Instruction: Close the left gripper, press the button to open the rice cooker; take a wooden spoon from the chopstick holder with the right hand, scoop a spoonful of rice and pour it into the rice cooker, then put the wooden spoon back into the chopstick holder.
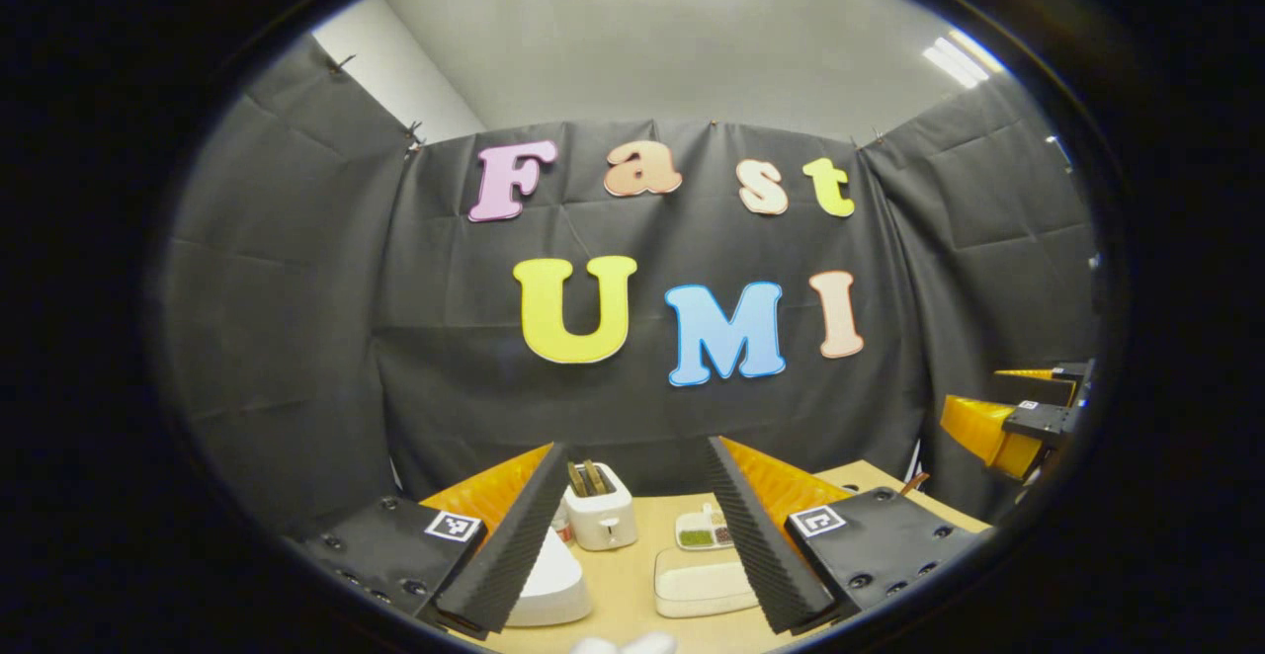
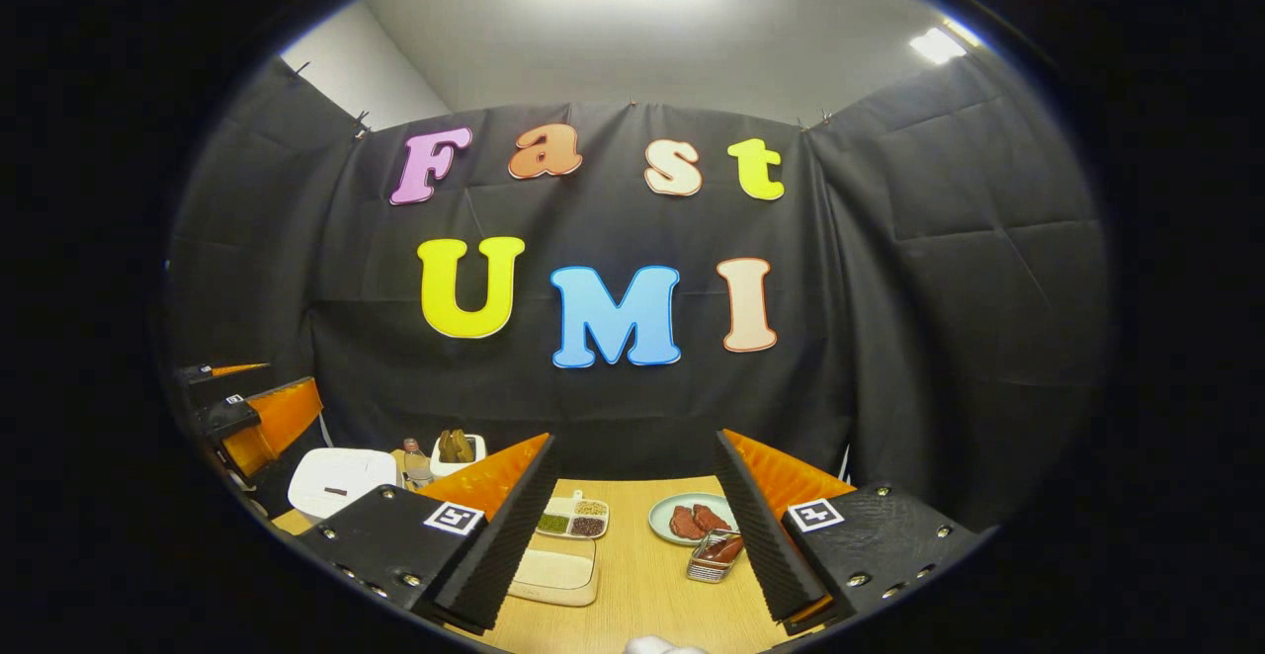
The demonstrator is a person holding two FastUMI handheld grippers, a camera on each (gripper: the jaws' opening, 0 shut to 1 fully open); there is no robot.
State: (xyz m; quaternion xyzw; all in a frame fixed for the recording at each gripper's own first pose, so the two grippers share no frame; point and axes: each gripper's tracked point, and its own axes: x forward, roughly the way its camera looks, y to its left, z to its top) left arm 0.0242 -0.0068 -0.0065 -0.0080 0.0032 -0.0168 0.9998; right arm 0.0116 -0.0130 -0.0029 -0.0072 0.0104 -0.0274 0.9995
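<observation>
Both fingers of the left gripper [image 1: 637, 545] stand wide apart at the bottom of the left gripper view, holding nothing, raised above the wooden table [image 1: 623, 575]. Just beyond and between them sits the white rice cooker [image 1: 548, 585], partly hidden behind the left finger, with its lid down. Behind it stands a white toaster [image 1: 600, 508] with slices in its slots. To the right lie a flat cream lidded box [image 1: 702, 583] and, behind it, a small divided tray [image 1: 704, 530] of grains. Far off at the right edge, the right gripper [image 1: 1008, 422] hangs in the air.

In the right gripper view, the right gripper [image 2: 632, 535] is likewise spread open and empty above the table [image 2: 642, 595]. Between its fingers lie the divided tray [image 2: 573, 518] and, nearer, the cream box [image 2: 553, 570]. Right of these sit a pale plate [image 2: 664, 516] with reddish pieces of food and a small wire basket [image 2: 714, 555], touching the plate's near edge. At the left, the rice cooker [image 2: 341, 476] stands closed, with a small bottle [image 2: 415, 463] and the toaster [image 2: 457, 449] behind it. The left gripper [image 2: 247, 412] shows at the far left edge. Whether the chopstick holder is among these things cannot be told.
</observation>
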